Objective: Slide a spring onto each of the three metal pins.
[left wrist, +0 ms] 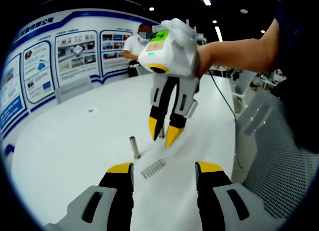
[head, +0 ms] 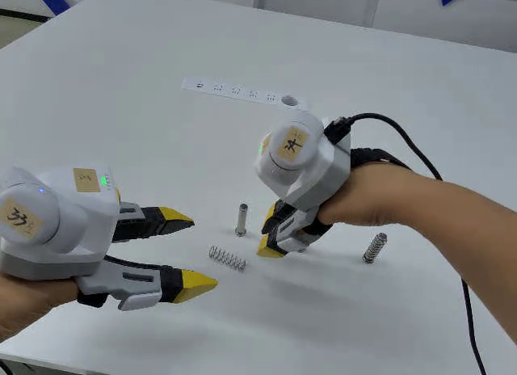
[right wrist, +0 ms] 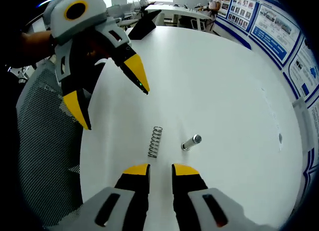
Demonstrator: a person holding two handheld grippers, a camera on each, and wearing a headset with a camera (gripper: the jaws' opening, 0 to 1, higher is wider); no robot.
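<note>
- Since the pin (head: 241, 220) stands bare and no spring is on it, I judge the task to be at its first step: picking up a spring. I can see one pin and two springs.
- My left gripper (head: 187, 251) has its fingers spread wide. They hold nothing and touch nothing.
- The near spring (head: 227, 259) lies flat on the table (head: 121, 108) just ahead of my left tips. In the left gripper view it sits in line with the gap between my fingers, clear of both.
- The pin stands upright just past that spring. It is between my two grippers and nearer the right tips than the left.
- My right gripper (head: 279, 236) points steeply down with its fingers drawn narrow, leaving a slim gap. I can make out nothing held in that gap. I cannot tell whether the tips touch the table.
- The far spring (head: 374, 247) lies on the outer side of my right fingers, near them but apart, and away from the pin.
- For the next move, I think my left fingers should ease forward around the near spring and close on it near one end. That leaves the other end free.
- After that I would lift it, turn it upright and line its bore over the pin's top. The coil is light and may roll or spring out under a hard pinch, so a gentle grip seems right.
</note>
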